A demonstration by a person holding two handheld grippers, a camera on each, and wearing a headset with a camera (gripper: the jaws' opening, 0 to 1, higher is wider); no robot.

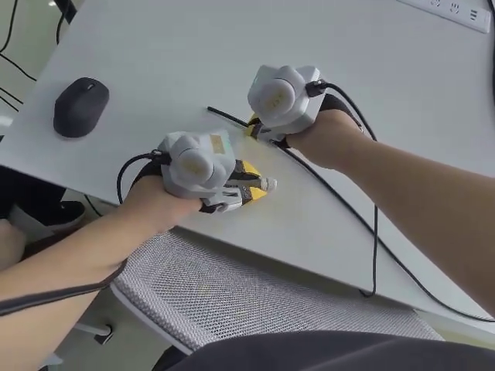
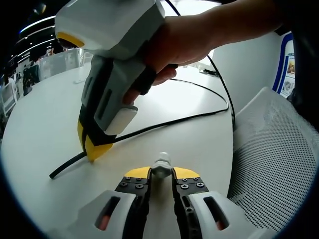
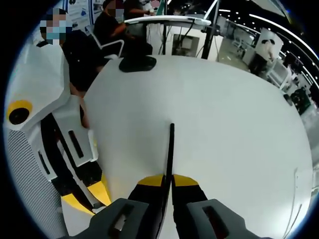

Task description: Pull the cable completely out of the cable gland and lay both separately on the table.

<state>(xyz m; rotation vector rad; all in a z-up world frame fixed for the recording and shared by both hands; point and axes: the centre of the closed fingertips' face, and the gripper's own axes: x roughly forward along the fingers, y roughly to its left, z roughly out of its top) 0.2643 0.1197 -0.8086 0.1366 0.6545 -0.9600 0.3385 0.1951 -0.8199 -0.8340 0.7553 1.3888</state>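
Left gripper point(image 2: 161, 172) pinching cable gland point(image 2: 161, 163) near table point(image 1: 348, 69) edge. Right gripper point(image 3: 168, 180) clamping cable point(image 3: 171, 147) on table. Parts looking separated. I'm planning on lowering gland slowly, releasing well apart from cable.

Left hand-held gripper point(image 2: 161, 172) and right hand-held gripper point(image 3: 169, 179) both clamped, close together

I saw a white table point(image 1: 232, 46) spreading far and right, a black mouse point(image 1: 80, 106) on its left part, a grey mesh chair point(image 1: 232, 294) near its front edge, and bright strip lights point(image 3: 276, 21) across the dark ceiling beyond.
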